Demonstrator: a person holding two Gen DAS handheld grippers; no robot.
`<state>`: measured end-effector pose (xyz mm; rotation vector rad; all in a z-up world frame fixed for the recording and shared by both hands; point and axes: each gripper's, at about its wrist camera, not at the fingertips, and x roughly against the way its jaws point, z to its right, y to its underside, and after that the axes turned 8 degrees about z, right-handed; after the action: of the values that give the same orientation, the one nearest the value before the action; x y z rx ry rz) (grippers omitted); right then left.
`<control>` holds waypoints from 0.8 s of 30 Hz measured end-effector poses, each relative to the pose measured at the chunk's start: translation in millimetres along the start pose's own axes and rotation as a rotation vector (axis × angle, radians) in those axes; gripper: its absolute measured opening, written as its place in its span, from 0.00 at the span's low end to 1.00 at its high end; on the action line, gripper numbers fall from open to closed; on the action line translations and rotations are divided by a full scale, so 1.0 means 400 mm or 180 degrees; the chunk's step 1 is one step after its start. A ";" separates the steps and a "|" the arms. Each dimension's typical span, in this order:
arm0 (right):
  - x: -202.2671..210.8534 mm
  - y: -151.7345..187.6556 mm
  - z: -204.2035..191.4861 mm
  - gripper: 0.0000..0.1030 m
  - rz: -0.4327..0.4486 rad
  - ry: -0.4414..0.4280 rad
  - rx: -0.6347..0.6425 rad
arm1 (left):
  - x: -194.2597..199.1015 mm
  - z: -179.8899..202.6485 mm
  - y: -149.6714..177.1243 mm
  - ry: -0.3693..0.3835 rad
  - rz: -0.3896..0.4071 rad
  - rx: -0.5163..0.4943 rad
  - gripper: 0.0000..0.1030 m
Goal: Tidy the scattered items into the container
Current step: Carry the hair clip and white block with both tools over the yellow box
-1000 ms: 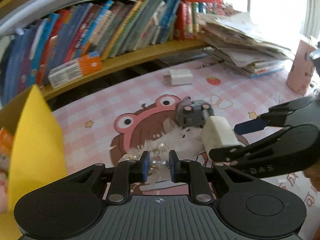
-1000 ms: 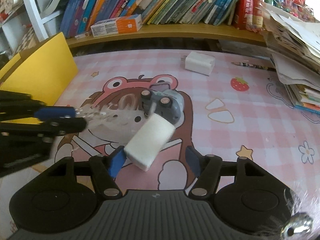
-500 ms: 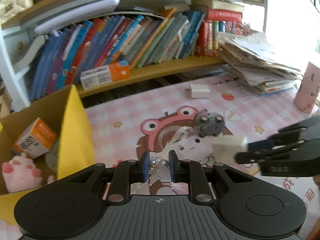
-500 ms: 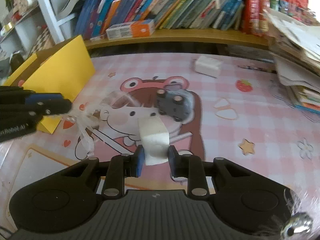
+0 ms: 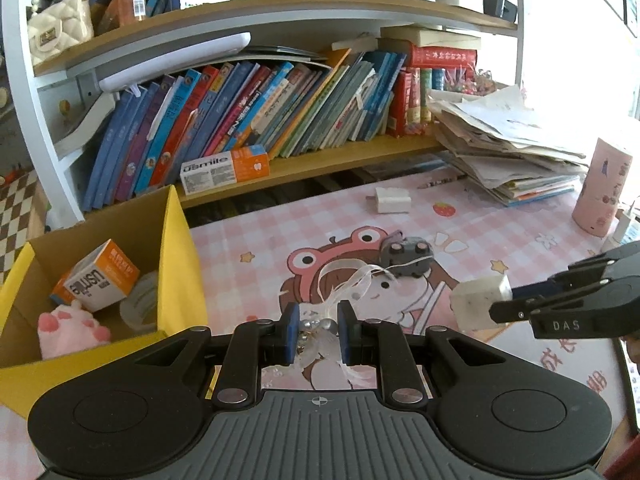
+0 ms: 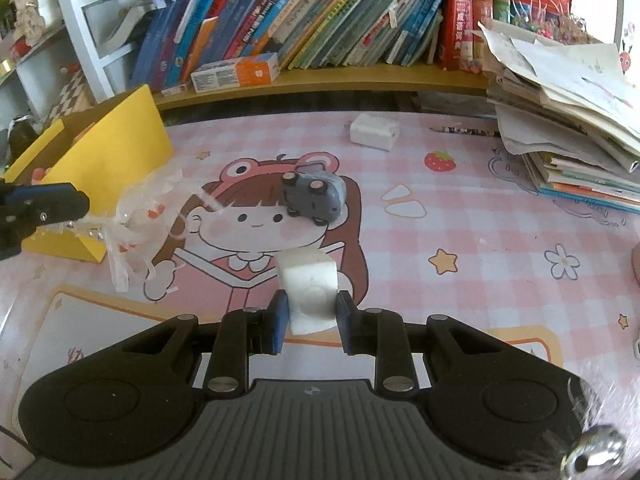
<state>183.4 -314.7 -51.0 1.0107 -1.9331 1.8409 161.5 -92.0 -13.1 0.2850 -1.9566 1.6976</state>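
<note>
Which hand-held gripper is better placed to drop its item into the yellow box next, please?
Left. The left hand-held gripper, holding the ribbon bundle, sits beside the yellow box; the right hand-held gripper, holding the white block, is farther away.

Books (image 5: 256, 108), paper stack (image 5: 504, 148), pink cup (image 5: 602, 192)

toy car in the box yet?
No, the grey toy car lies overturned on the pink mat, apart from the yellow box.

Bright daylight floods in from the right, blowing out that upper corner to white in the left wrist view. Both pictures are sharp, with soft shadows; fisheye distortion bows the shelf (image 5: 256, 16) and darkens corners.
</note>
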 end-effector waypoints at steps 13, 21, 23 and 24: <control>0.040 0.022 -0.046 0.23 0.0018 -0.0063 0.0088 | 0.071 -0.003 0.027 -0.0012 0.0036 0.0091 0.18; 0.043 0.037 -0.070 0.23 -0.0027 -0.0077 0.0107 | 0.083 -0.001 0.047 0.0047 -0.0004 0.0090 0.18; 0.047 0.040 -0.074 0.23 -0.0026 -0.0060 0.0108 | 0.084 -0.002 0.050 0.0069 -0.0001 0.0089 0.18; 0.050 0.041 -0.076 0.23 -0.0022 -0.0049 0.0108 | 0.085 -0.003 0.051 0.0085 0.0004 0.0088 0.18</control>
<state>150.7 -292.4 -46.4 1.0436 -1.9108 1.8734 123.3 -80.7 -12.8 0.2697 -1.9157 1.7219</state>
